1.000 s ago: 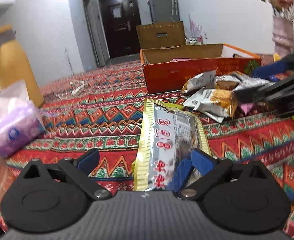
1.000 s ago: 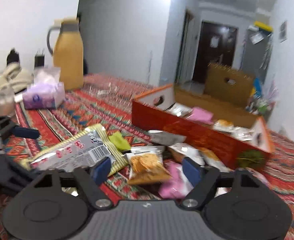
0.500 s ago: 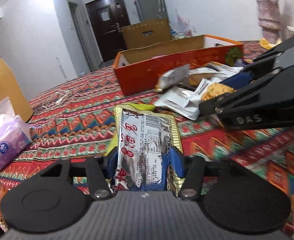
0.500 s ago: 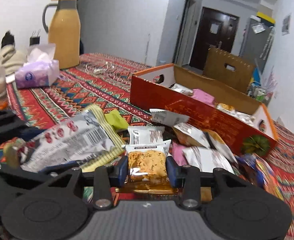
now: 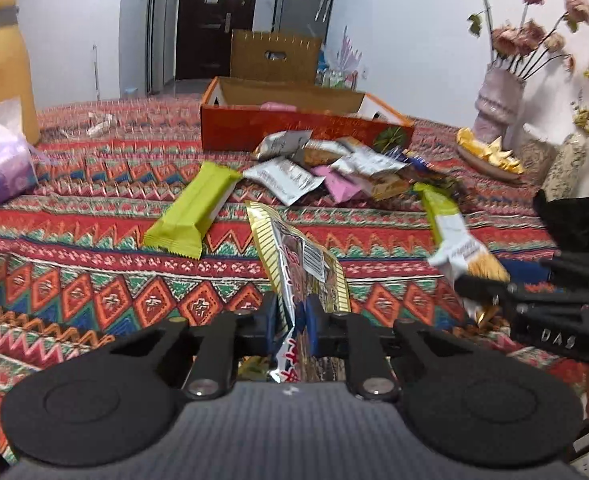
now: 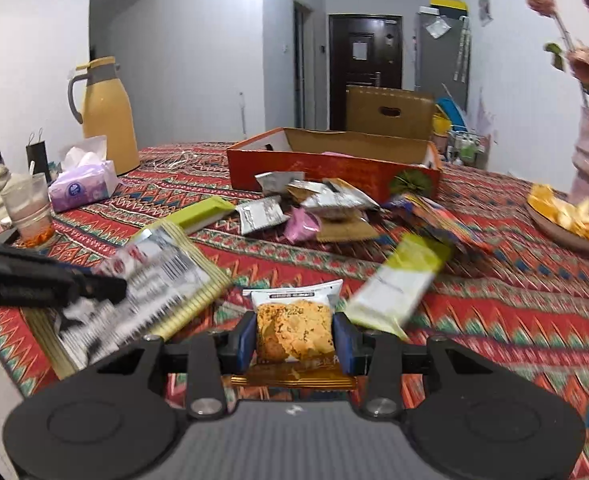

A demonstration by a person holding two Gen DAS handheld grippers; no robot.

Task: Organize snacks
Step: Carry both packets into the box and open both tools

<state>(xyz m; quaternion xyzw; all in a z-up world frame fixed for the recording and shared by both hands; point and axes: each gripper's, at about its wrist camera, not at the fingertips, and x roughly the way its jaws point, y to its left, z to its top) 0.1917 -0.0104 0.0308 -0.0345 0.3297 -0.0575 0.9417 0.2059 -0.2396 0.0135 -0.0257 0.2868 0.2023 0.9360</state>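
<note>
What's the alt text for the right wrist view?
The right gripper has its jaws shut on a cookie packet above a patterned tablecloth. Beyond it, loose snacks lie in front of an open orange box; at left, the left gripper holds a silver-and-gold packet.

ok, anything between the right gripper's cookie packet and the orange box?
Yes: a loose pile of snack packets lies against the orange cardboard box's near wall, between it and the cookie packet. The box top is open.
</note>
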